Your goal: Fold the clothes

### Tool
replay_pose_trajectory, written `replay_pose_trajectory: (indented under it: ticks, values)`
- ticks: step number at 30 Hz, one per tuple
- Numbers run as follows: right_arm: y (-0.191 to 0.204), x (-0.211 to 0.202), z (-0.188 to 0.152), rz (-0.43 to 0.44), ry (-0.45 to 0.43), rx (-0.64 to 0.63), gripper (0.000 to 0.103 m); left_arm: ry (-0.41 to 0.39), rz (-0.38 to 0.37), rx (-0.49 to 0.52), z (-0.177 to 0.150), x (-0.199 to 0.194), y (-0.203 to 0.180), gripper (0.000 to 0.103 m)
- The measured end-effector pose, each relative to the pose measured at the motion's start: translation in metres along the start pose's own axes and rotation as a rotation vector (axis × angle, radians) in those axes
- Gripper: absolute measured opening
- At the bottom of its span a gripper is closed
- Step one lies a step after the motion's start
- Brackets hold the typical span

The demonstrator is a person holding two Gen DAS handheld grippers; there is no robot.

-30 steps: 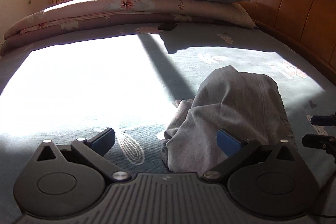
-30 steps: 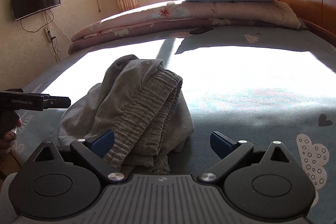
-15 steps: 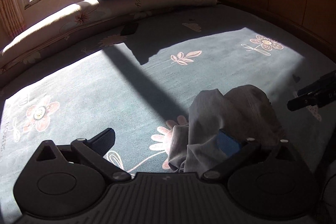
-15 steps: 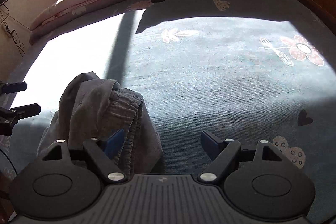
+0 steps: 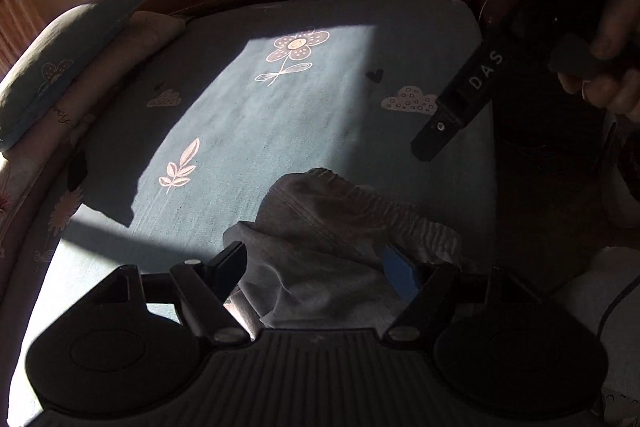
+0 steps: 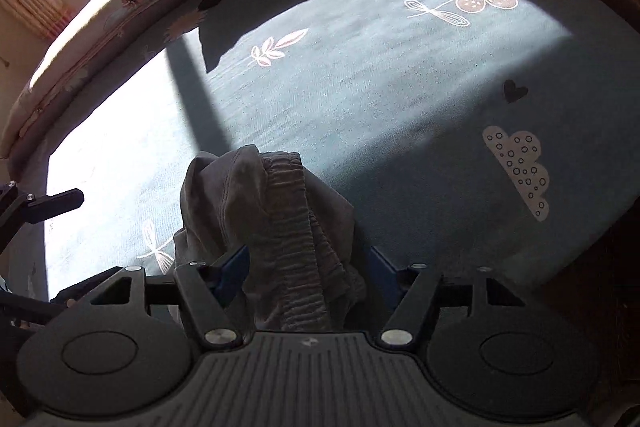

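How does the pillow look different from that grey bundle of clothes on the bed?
The pillow is teal with a printed flower pattern; the grey clothes are plain, with a gathered elastic waistband. The pillow lies smooth on a folded quilt at the bed's edge; the grey clothes are crumpled in a heap near the middle. The pillow is untouched; the grey clothes sit between both grippers' fingers. Both are soft fabric.

Lower part of the grey garment (image 5: 320, 239) drops behind the left gripper (image 5: 316, 269) body, hem unseen; same in right wrist view, garment's bottom hidden behind the right gripper (image 6: 308, 273); whether either pair of pads actually presses the cloth can't be told; person's hand (image 5: 612, 67) at right edge is cut off, dark; pillow (image 5: 52, 67) cropped at left edge.
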State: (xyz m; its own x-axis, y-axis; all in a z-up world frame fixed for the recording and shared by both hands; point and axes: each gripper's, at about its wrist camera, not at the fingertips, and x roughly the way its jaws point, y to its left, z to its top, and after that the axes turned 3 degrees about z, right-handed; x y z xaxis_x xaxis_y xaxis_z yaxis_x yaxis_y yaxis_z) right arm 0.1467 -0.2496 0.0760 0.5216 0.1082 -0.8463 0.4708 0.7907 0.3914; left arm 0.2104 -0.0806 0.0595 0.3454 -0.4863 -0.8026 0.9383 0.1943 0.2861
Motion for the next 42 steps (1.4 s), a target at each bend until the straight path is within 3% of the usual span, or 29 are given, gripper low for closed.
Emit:
replay_pose_trajectory:
  ticks: [5, 10, 11, 15, 19, 22, 25, 31, 35, 37, 40, 42]
  values:
    - [-0.023, 0.012, -0.009, -0.014, -0.008, 0.066, 0.071, 0.024, -0.065, 0.179, -0.009, 0.045, -0.067, 0.074]
    - [-0.040, 0.016, -0.003, -0.032, -0.031, 0.102, 0.071, 0.078, 0.060, 0.388, -0.034, 0.080, -0.100, 0.073]
    - [-0.044, 0.016, -0.001, -0.032, -0.037, 0.112, 0.071, 0.080, 0.093, 0.396, -0.034, 0.082, -0.098, 0.066]
    - [-0.051, 0.013, 0.010, -0.048, -0.045, 0.132, 0.071, 0.097, 0.124, 0.271, -0.023, 0.070, -0.059, 0.065]
    - [-0.047, 0.014, 0.020, -0.038, -0.036, 0.116, 0.071, 0.131, 0.220, 0.115, -0.017, 0.052, -0.008, 0.064]
    - [-0.039, 0.022, 0.025, -0.026, -0.018, 0.096, 0.071, 0.210, 0.313, 0.007, -0.017, 0.054, 0.033, 0.063]
    - [-0.030, 0.030, 0.030, 0.007, 0.008, 0.079, 0.071, 0.265, 0.351, -0.104, -0.021, 0.060, 0.068, 0.063]
    - [-0.012, 0.041, 0.038, 0.036, 0.063, -0.005, 0.071, 0.320, 0.426, -0.202, -0.018, 0.070, 0.113, 0.064]
    - [-0.012, 0.043, 0.049, 0.093, 0.094, -0.025, 0.072, 0.313, 0.392, -0.158, -0.016, 0.071, 0.116, 0.063]
    - [-0.012, 0.046, 0.054, 0.145, 0.115, -0.040, 0.072, 0.312, 0.358, -0.068, -0.014, 0.079, 0.107, 0.063]
    - [-0.012, 0.057, 0.062, 0.185, 0.146, -0.084, 0.072, 0.293, 0.364, 0.060, -0.014, 0.086, 0.092, 0.062]
    - [-0.012, 0.064, 0.067, 0.206, 0.158, -0.114, 0.072, 0.267, 0.358, 0.122, -0.013, 0.091, 0.084, 0.057]
